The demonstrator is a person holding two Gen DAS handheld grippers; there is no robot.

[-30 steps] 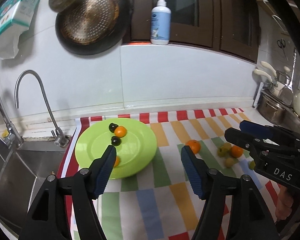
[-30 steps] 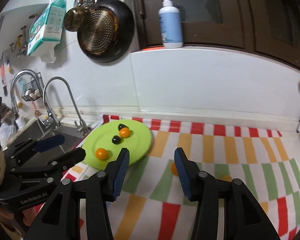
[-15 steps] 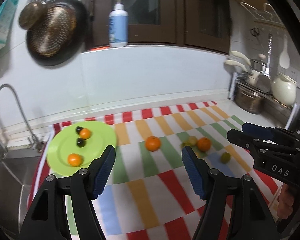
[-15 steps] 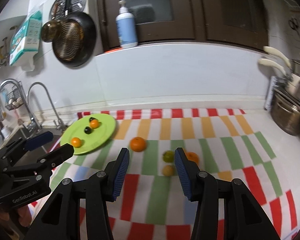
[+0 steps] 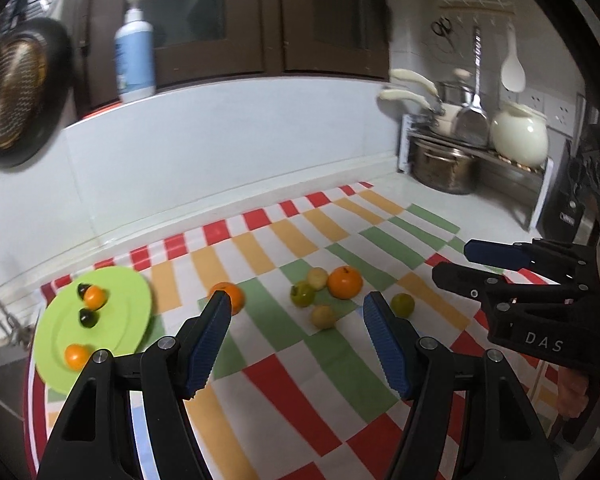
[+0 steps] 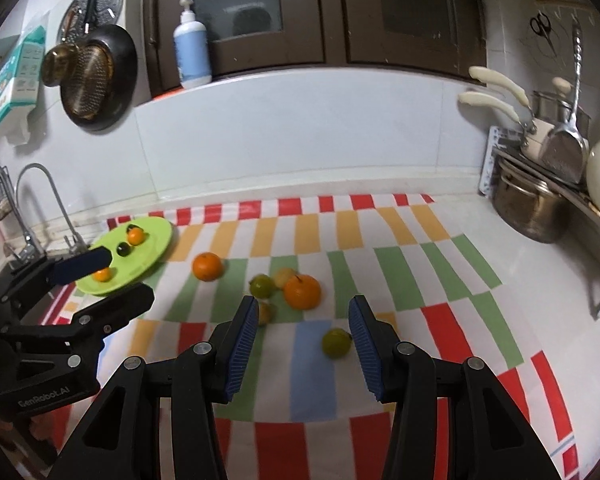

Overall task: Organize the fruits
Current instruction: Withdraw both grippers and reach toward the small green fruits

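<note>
Loose fruits lie on the striped cloth (image 5: 284,364): a big orange (image 5: 344,282), a smaller orange (image 5: 229,298), two green fruits (image 5: 302,294) (image 5: 403,304) and two yellowish ones (image 5: 318,277) (image 5: 323,316). A lime-green plate (image 5: 124,308) at the left carries two small oranges and two dark fruits. My left gripper (image 5: 296,320) hangs open over the cloth short of the cluster. My right gripper (image 6: 303,332) is open too, with a green fruit (image 6: 336,343) on the cloth just beyond its right finger and the big orange (image 6: 302,291) farther ahead.
A sink with taps (image 6: 40,208) borders the cloth on the left. At the right stand a rack with a steel pot (image 6: 528,208) and a cream kettle (image 5: 520,136). A pan (image 6: 96,76) hangs on the wall and a pump bottle (image 6: 192,52) stands on the ledge.
Both grippers have swung right, away from the plate and toward the loose fruits, which now lie closer ahead. The jaws of both stand as wide as before.
</note>
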